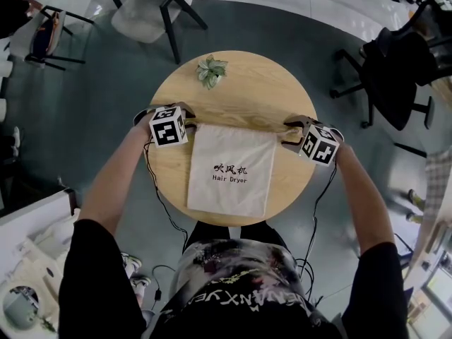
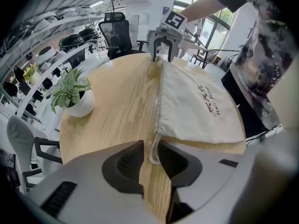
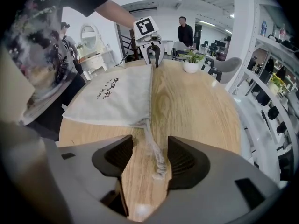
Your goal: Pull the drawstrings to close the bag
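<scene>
bag (image 1: 229, 171): pale cloth, printed "hair dryer", lies flat on the round wooden bench (image 1: 247, 83), its mouth edge on the side away from the person
left drawstring (image 2: 153, 151): a short loop that comes out of the bag's left mouth corner and rests on the wood
left tool (image 2: 151, 144): tips down at the bag's left mouth corner; jaws nearly together with the loop in the narrow gap, wood visible beside the cord, not clamped
right drawstring (image 3: 157, 161): a twisted cord that trails from the bag's right mouth corner
right tool (image 3: 150, 154): tips down at the bag's right mouth corner; jaws apart, cord loose between them, touching neither pad
potted plant (image 1: 211, 71): beyond the bag's mouth edge, well apart from it
</scene>
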`<state>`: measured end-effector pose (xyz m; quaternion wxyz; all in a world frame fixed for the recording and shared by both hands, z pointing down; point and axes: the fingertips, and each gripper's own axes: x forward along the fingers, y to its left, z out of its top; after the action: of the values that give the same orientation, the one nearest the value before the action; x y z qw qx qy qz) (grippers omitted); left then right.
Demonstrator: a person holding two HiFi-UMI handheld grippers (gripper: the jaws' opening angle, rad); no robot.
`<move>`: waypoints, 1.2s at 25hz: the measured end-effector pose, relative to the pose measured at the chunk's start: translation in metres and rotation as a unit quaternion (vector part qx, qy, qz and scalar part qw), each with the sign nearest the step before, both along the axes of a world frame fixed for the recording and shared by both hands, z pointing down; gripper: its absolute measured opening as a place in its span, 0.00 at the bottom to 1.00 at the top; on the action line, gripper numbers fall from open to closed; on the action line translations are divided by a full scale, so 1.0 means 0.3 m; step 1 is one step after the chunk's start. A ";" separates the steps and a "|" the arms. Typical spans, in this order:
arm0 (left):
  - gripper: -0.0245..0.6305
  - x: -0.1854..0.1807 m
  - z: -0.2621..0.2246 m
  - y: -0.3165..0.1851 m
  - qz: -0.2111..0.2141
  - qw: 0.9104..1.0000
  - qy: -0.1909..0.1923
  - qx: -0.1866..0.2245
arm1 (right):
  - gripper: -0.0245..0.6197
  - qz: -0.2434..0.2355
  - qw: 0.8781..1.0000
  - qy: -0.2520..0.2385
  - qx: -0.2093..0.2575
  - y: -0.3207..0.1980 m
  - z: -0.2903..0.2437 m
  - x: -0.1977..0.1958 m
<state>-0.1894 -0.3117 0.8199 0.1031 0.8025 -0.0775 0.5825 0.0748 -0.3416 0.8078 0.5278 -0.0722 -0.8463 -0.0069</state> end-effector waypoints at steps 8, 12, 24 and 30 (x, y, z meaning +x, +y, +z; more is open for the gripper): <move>0.11 0.005 -0.002 0.008 -0.013 1.000 -0.007 0.007 | 0.10 -0.007 0.999 0.030 0.010 0.036 -0.001 0.008; 0.07 0.004 0.002 0.007 -0.023 0.999 -0.015 0.023 | 0.05 0.003 0.998 0.050 0.048 0.042 0.007 0.008; 0.06 0.001 -0.004 0.010 -0.084 0.992 0.002 0.092 | 0.04 0.059 0.988 0.071 0.120 0.038 0.006 0.011; 0.06 -0.004 -0.018 0.012 -0.111 0.986 0.003 0.122 | 0.04 0.111 0.980 0.059 0.155 0.024 -0.014 0.010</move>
<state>-0.1907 -0.3082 0.8147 0.0685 0.7974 -0.2366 0.5508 0.0778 -0.3344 0.8037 0.5794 0.1047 -0.8048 -0.0753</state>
